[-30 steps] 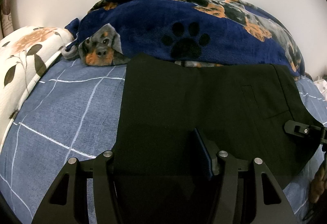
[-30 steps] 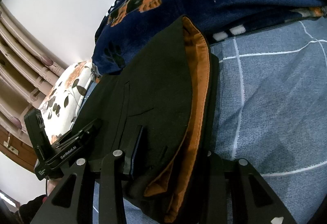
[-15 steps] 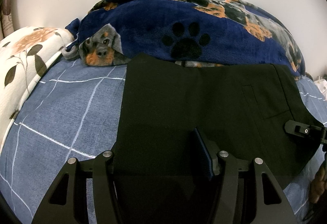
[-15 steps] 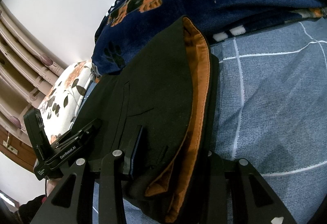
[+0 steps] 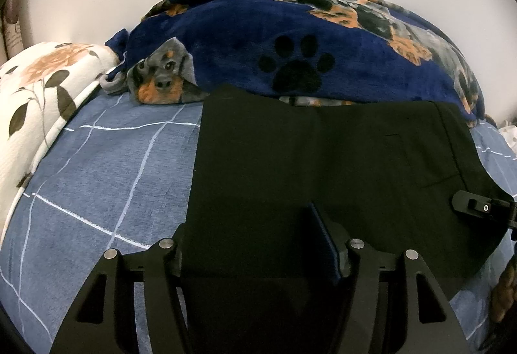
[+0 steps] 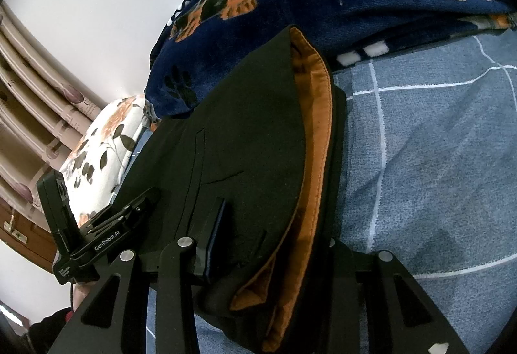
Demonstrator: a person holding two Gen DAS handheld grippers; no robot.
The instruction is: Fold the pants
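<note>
The black pants (image 5: 316, 166) lie folded on the blue checked bed sheet (image 5: 106, 179), their far edge against the blanket. My left gripper (image 5: 255, 244) is shut on the pants' near edge; cloth covers the left finger and the right finger (image 5: 320, 237) lies on top. In the right wrist view the pants (image 6: 245, 140) show an orange waistband lining (image 6: 318, 140). My right gripper (image 6: 268, 244) is shut on the waistband end, its left finger (image 6: 215, 231) on top of the cloth. The right gripper's tip also shows in the left wrist view (image 5: 478, 208).
A navy dog-print fleece blanket (image 5: 290, 40) is heaped along the wall behind the pants. A white floral pillow (image 5: 35, 95) lies at the left. Bare sheet lies left of the pants and at the right (image 6: 436, 144). A curtain (image 6: 38, 101) hangs far left.
</note>
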